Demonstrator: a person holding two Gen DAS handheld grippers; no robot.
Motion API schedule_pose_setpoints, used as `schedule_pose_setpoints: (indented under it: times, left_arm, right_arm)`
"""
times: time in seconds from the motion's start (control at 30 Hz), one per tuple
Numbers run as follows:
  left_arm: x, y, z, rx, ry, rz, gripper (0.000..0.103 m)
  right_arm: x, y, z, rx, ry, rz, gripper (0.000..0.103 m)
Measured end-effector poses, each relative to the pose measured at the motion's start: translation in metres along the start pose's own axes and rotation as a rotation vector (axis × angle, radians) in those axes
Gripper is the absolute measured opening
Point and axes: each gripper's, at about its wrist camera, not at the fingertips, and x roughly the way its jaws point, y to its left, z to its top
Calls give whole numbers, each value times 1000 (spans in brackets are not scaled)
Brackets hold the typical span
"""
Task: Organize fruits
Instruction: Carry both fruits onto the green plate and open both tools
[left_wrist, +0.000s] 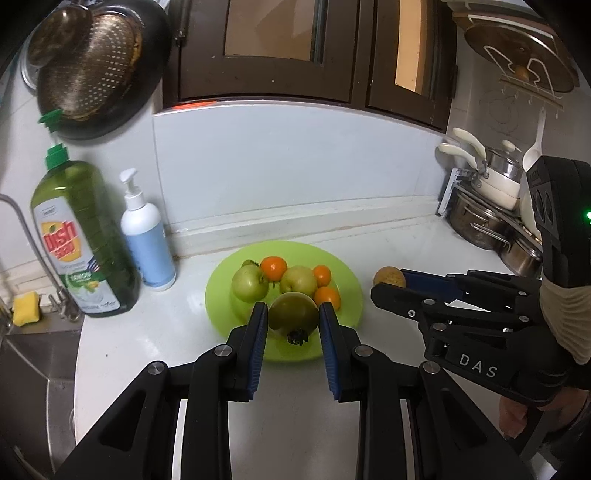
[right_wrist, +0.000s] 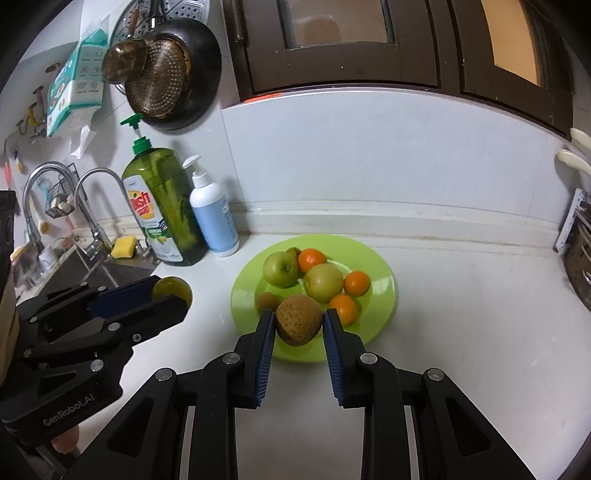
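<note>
A lime green plate (left_wrist: 343, 266) (right_wrist: 380, 266) on the white counter holds two green apples (left_wrist: 249, 283) (right_wrist: 280, 268), three oranges (left_wrist: 273, 267) (right_wrist: 312, 259) and a small kiwi (right_wrist: 268, 301). My left gripper (left_wrist: 293, 317) is shut on a green pomegranate (left_wrist: 293, 314), held above the plate's near edge; it also shows in the right wrist view (right_wrist: 173, 290). My right gripper (right_wrist: 299, 325) is shut on a brown russet pear (right_wrist: 298, 324) above the plate's near edge; the pear also shows in the left wrist view (left_wrist: 389, 277).
A green dish soap bottle (left_wrist: 79, 240) (right_wrist: 162, 210) and a white pump bottle (left_wrist: 146, 236) (right_wrist: 212, 214) stand left of the plate. A sink with taps (right_wrist: 92, 218) and a yellow sponge (left_wrist: 26, 308) lies further left. Steel pots (left_wrist: 487, 210) sit at the right. A pan and colander (left_wrist: 96, 66) hang on the wall.
</note>
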Motion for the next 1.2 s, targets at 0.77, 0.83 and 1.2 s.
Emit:
schedule_pose_setpoints:
  times: [0.77,0.83,1.2]
  left_arm:
    - [106,12,31,-15,153,-1,28]
    - [113,14,30,-12,169,0,28]
    - [135,16,25,-23,221,-19,28]
  right_arm:
    - [104,-49,54,0,66,20,28]
    - [112,-49,55,-1,74,22,28]
    - [145,-56,57,9,119,25,28]
